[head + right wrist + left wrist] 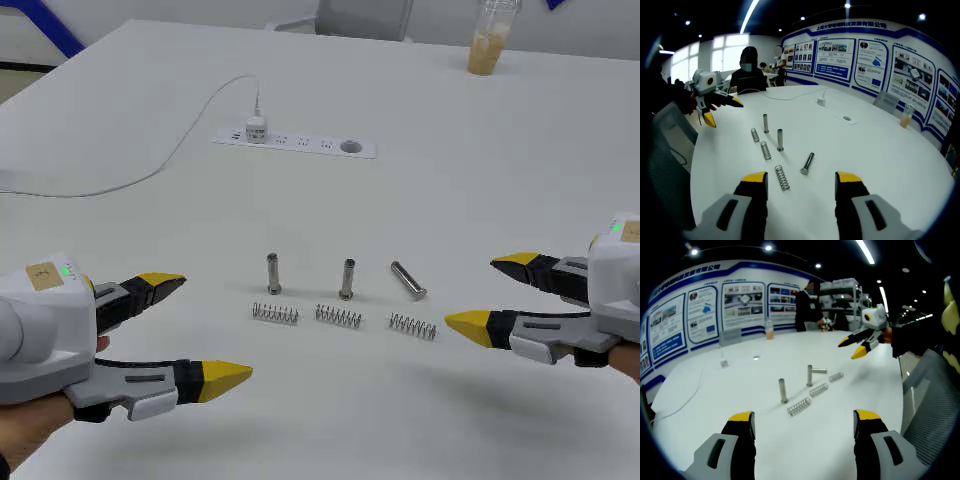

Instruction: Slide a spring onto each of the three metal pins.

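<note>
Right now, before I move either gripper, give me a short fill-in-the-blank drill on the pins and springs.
1. The left pin and the middle pin stand ___, while the right pin lies on its side.
2. The three springs lie on the table, and ___ of them is on a pin yet.
3. The left gripper and the right gripper both have their jaws ___, with nothing between them.
Missing words: upright; none; open.

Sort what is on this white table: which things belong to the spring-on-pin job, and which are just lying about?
Belonging to the job: silver metal pins, left upright, middle upright, right lying flat; coiled wire springs, left, middle, right.
Lying about: white power strip; white charger plug; clear plastic cup of beige drink.
</note>
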